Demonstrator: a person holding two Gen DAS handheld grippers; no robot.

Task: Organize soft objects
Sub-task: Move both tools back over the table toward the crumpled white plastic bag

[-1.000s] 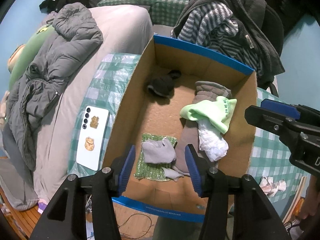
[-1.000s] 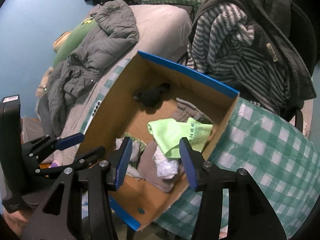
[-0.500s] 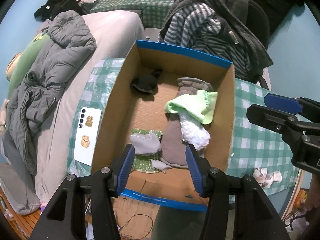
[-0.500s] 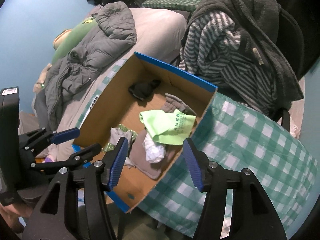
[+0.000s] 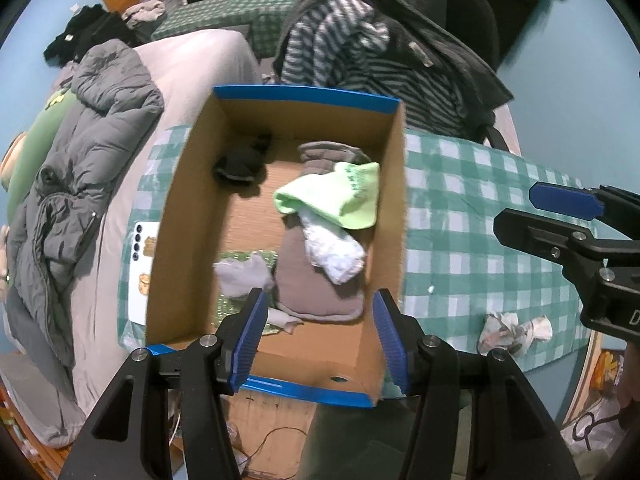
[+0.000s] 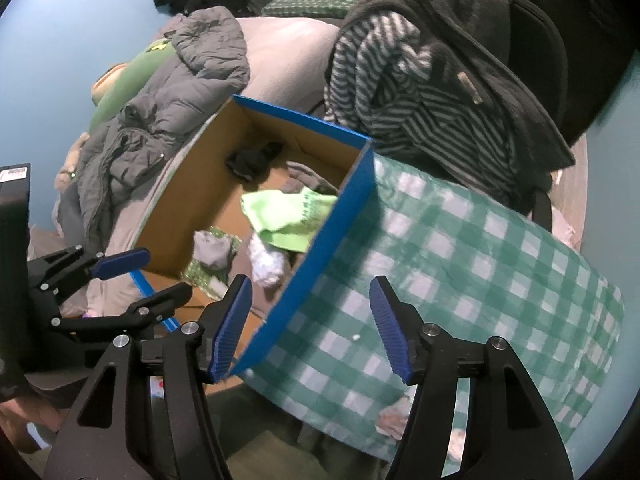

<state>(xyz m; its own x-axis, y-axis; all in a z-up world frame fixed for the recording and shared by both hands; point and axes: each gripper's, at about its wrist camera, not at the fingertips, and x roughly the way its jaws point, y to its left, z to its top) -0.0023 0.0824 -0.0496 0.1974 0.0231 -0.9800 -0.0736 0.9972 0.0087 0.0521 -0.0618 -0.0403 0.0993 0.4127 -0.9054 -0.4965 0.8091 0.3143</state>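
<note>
A cardboard box [image 5: 192, 216] with a blue rim stands on the green checked table [image 5: 460, 220]. Inside lie a light green sock [image 5: 340, 196], a white cloth [image 5: 336, 248], a grey-brown cloth [image 5: 316, 300], a small grey cloth [image 5: 240, 276] and a black item [image 5: 240, 164]. A crumpled pale cloth [image 5: 512, 328] lies on the table to the right of the box. My left gripper [image 5: 320, 294] hangs open above the box's near end, holding nothing. My right gripper [image 6: 311, 280] is open and empty over the box's right wall [image 6: 320, 264] and the tablecloth.
A white phone [image 5: 142, 264] lies on the table left of the box. Behind the box, a chair [image 5: 472, 12] carries striped and dark clothes [image 5: 360, 52]. A bed with a grey jacket [image 5: 80, 152] fills the left side. The table's front edge is just below the grippers.
Both grippers have drawn back and to the right, so the box looks smaller and further left. The right gripper's jaws have widened. The crumpled cloth has come into fuller view.
</note>
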